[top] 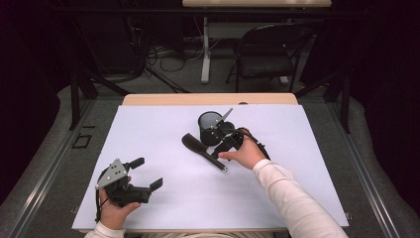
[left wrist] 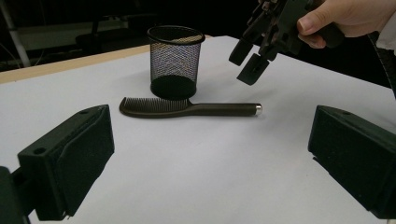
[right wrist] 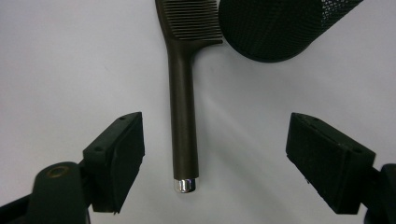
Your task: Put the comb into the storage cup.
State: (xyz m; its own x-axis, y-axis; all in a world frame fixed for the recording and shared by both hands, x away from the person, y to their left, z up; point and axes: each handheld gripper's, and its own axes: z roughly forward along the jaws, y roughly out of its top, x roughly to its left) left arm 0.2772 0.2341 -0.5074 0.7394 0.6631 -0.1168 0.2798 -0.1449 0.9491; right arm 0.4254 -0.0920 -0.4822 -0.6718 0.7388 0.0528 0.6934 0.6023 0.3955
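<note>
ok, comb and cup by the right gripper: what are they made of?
Comb: looks like dark brown plastic, smooth semi-matte sheen, with a shiny metal-looking cap at the handle end. Cup: black wire mesh, likely painted metal; light shows through the wall.

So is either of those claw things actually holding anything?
No. The right gripper hovers open above the comb's handle; the left gripper is open too.

place: a lab or recording room, not a home.
walls: dark curtains [top: 29,74] hang on both sides.
floor: grey carpet [top: 44,148], with loose cables [top: 168,57] in a heap behind the table.
furniture: a black folding chair [top: 270,49], a desk leg [top: 205,49], and a table [top: 208,99] under a white sheet [top: 163,188].
frame: black struts [top: 74,94] stand by the table.
</note>
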